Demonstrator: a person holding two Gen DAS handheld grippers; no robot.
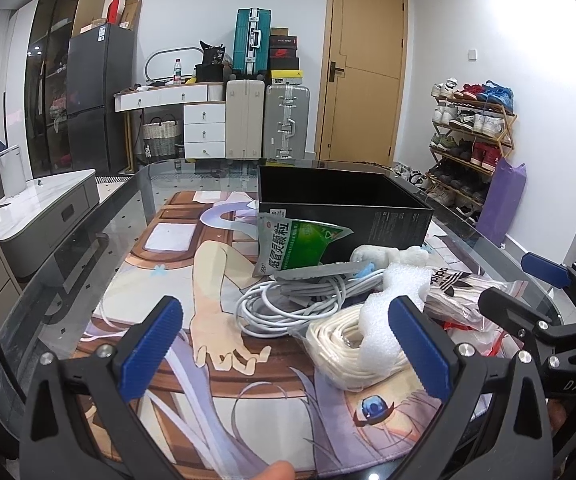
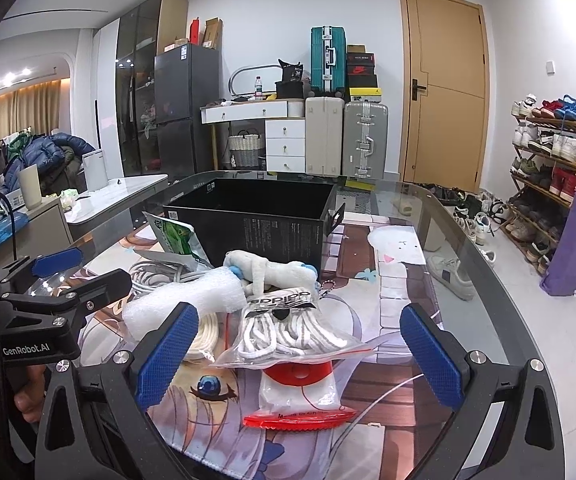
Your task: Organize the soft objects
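Note:
A pile of soft objects lies on the printed mat (image 1: pixel 160 312) in front of an open black box (image 1: pixel 343 208). It holds a green medicine pouch (image 1: pixel 295 244), a coiled white cable (image 1: pixel 288 304), a bagged cream rope coil (image 1: pixel 347 344), white foam (image 1: pixel 391 296), a white plush toy (image 2: pixel 268 272), a bag of Adidas laces (image 2: pixel 288 328) and a red-and-white pouch (image 2: pixel 299 396). My left gripper (image 1: pixel 288 352) is open and empty, just short of the cable and rope. My right gripper (image 2: pixel 299 356) is open and empty, with the lace bag and red pouch between its fingers.
The glass table (image 2: pixel 487 280) carries the mat. Beyond it stand suitcases (image 1: pixel 268 120), white drawers (image 1: pixel 204 128), a fridge (image 1: pixel 96 96), a door (image 1: pixel 363 72) and a shoe rack (image 1: pixel 471 132). A grey cabinet (image 1: pixel 48 208) sits at the left.

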